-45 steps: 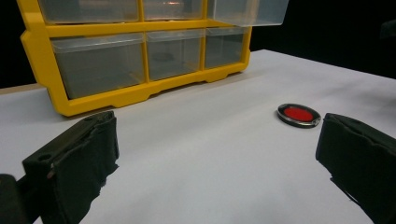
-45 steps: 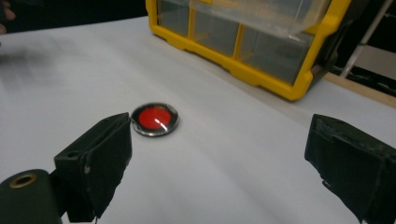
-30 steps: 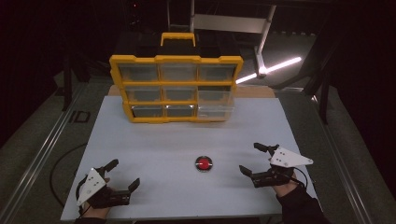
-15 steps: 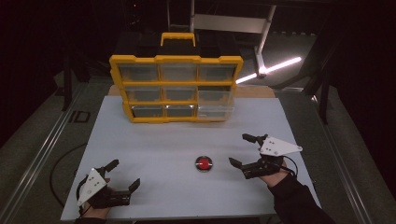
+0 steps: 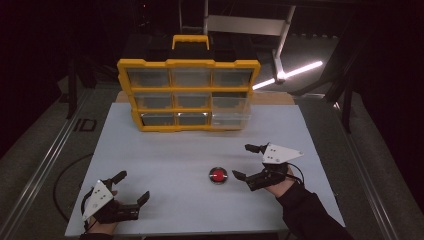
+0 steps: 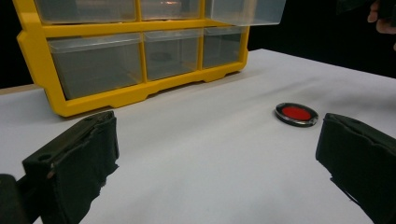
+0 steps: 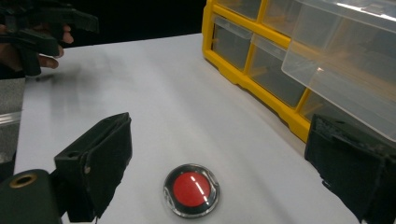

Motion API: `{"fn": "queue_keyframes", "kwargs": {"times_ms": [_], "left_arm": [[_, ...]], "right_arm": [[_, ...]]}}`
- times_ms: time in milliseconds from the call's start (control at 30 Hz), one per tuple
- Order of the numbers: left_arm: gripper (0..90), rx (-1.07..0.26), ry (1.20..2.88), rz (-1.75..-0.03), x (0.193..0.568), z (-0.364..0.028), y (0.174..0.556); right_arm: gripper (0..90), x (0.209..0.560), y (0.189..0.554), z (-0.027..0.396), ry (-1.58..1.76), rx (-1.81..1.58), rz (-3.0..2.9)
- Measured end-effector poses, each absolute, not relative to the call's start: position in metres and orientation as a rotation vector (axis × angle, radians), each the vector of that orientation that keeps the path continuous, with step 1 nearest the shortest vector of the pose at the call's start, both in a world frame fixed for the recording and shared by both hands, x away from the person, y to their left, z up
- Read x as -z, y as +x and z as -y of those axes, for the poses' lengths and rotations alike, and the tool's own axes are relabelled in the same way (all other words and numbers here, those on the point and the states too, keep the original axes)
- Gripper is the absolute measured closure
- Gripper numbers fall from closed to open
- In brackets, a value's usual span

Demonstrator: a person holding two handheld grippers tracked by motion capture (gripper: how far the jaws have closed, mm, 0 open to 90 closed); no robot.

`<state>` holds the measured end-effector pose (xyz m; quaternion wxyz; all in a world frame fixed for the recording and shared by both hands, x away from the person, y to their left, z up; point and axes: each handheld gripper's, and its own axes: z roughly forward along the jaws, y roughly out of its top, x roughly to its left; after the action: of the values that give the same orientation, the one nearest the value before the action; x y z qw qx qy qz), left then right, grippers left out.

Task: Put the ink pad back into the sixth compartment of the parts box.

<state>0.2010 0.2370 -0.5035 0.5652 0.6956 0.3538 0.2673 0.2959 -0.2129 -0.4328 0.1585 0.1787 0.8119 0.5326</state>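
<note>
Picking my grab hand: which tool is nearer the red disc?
Right. The right tool sits open just beside the red disc; the left tool rests open at the table's near left corner.

I can read no text, label, brand or number on anything from here.
</note>
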Motion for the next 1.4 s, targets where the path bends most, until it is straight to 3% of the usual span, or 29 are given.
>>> {"fn": "queue_keyframes", "kwargs": {"times_ms": [1400], "left_arm": [[0.1,-0.624,1.624,-0.827,0.504,-0.237,0.201]], "right_arm": [[9.2,0.515,0.332,0.167,0.518,-1.321,-2.626]]}}
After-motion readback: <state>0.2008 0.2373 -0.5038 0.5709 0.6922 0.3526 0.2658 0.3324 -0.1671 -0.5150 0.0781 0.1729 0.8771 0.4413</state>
